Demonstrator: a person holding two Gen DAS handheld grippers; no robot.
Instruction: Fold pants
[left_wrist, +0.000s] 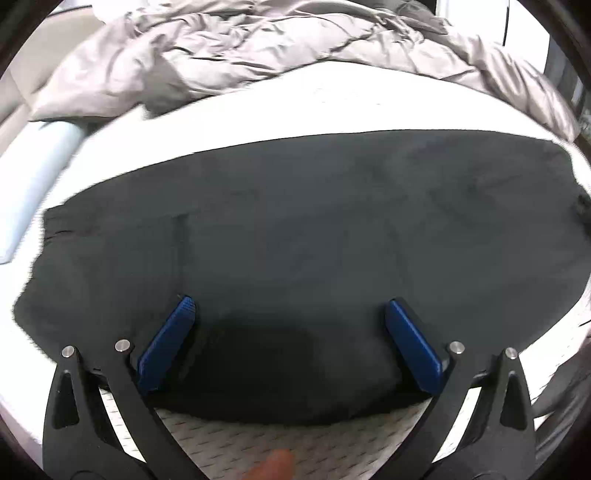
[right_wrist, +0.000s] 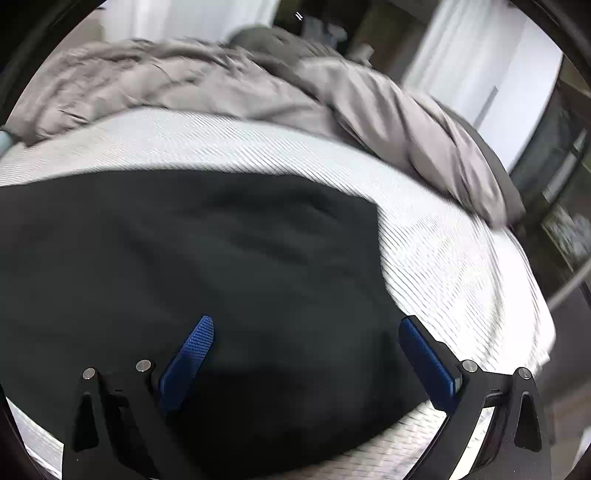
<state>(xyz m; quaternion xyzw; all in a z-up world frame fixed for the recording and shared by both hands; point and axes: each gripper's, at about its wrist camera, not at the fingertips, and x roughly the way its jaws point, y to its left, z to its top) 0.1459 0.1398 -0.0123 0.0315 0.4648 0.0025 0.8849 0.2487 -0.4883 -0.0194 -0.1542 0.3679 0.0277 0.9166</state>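
Observation:
Dark pants (left_wrist: 295, 236) lie spread flat across the white mattress (left_wrist: 258, 110), running left to right. My left gripper (left_wrist: 290, 306) is open, its blue pads wide apart, just above the near edge of the pants. The same pants show in the right wrist view (right_wrist: 184, 258), with their right end near the middle of that view. My right gripper (right_wrist: 306, 325) is open over that end, empty, its right finger close to the fabric's edge. Both views are motion-blurred.
A rumpled grey duvet (left_wrist: 229, 48) is piled along the far side of the bed and also shows in the right wrist view (right_wrist: 388, 110). A pale blue pillow (left_wrist: 40, 177) lies at the left. The bed's right edge (right_wrist: 532, 295) drops off toward windows.

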